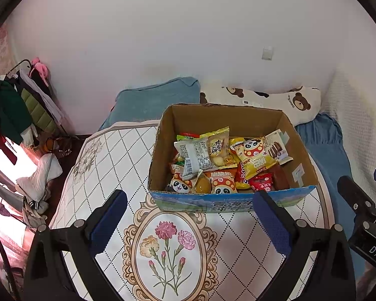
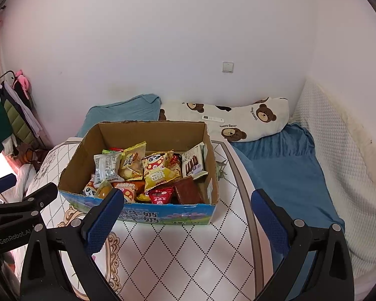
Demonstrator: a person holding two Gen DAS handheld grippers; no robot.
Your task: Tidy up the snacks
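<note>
The surface [image 1: 105,155], a round top under a diamond-patterned cloth with a carnation medallion, carries an open cardboard box [image 1: 238,118] heaped with snack packets. In the left wrist view the box lies toward 12 to 1 o'clock from the left gripper [image 1: 189,215]; in the right wrist view it lies toward 11 o'clock from the right gripper [image 2: 186,213]. Both sets of jaws are spread wide and hold nothing. The box's long axis appears to run across both views. A panda-print yellow packet [image 2: 160,170] lies on top near the middle, a red packet [image 2: 161,195] against the near wall. Neither gripper looks clearly nearer; the red packet seems the closest reach for either.
</note>
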